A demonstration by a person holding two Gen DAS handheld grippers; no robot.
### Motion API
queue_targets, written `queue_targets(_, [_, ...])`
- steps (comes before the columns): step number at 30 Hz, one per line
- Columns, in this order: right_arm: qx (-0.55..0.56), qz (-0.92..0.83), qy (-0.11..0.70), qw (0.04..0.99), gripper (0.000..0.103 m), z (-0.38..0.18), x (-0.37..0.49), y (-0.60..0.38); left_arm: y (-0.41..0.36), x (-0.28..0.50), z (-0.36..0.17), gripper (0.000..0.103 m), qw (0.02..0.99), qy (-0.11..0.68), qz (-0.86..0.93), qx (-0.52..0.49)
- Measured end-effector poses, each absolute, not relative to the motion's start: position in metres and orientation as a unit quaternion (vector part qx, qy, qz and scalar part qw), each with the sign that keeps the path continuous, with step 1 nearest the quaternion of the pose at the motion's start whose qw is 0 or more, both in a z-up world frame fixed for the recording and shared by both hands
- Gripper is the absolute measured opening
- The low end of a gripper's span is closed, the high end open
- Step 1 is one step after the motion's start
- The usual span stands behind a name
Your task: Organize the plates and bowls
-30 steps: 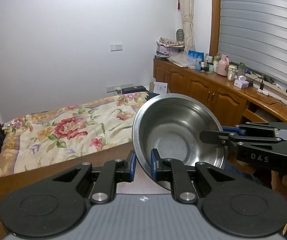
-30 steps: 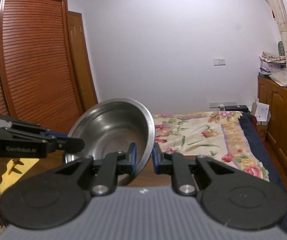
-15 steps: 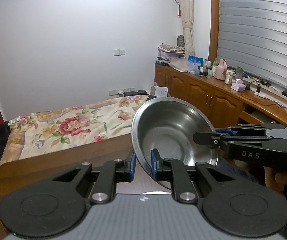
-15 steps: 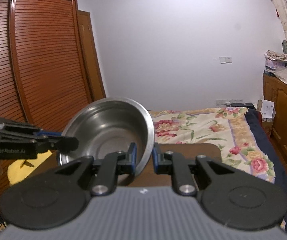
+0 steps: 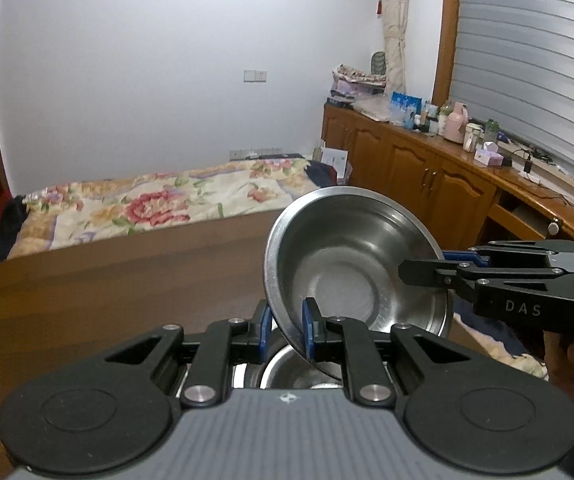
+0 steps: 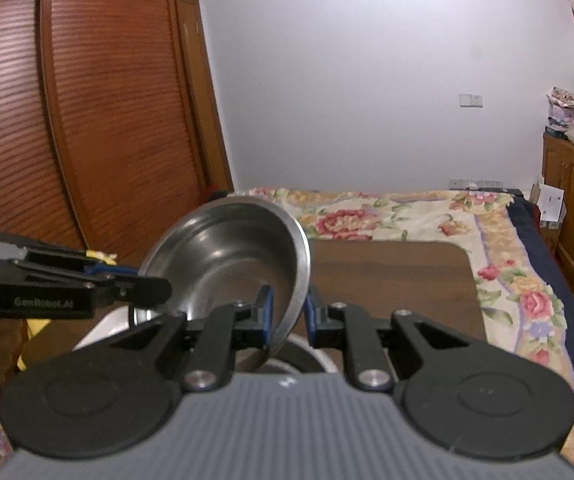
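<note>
A steel bowl (image 5: 351,268) hangs tilted above the brown table (image 5: 127,280), held by both grippers at opposite sides of its rim. My left gripper (image 5: 285,318) is shut on the near rim in the left wrist view. My right gripper (image 5: 439,266) comes in from the right and is shut on the far rim. In the right wrist view the same bowl (image 6: 227,264) sits between the blue pads of the right gripper (image 6: 289,312), with the left gripper (image 6: 143,280) clamped on its left edge. A second steel bowl (image 5: 287,372) (image 6: 311,354) lies just beneath, mostly hidden.
A bed with a floral cover (image 5: 147,204) runs along the table's far edge. Wooden cabinets (image 5: 427,172) with bottles stand on the right and a slatted wardrobe (image 6: 107,120) on the left. Something white (image 6: 103,326) lies on the table by the lower bowl.
Both grippers have sunk toward the table with the bowl still held between them. The second bowl has come into view under the fingers.
</note>
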State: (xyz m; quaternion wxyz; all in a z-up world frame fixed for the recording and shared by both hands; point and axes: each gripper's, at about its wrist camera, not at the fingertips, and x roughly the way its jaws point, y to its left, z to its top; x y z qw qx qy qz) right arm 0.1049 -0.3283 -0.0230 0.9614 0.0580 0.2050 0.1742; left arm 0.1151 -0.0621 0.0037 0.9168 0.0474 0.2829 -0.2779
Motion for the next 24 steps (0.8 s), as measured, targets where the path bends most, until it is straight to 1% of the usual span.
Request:
queue_targets(10, [0.066,0.167,0.235,0.955,0.018,-0.055,0.104,-0.32,-0.058,0.115,-0.043,0.019,0.909,0.314,-0.273,0.03])
queue_targets(24, [0.07,0.158,0.25,0.953,0.018,-0.074,0.099,-0.314,-0.067,0.107,-0.066,0.019,0.909,0.319,-0.261,0.056])
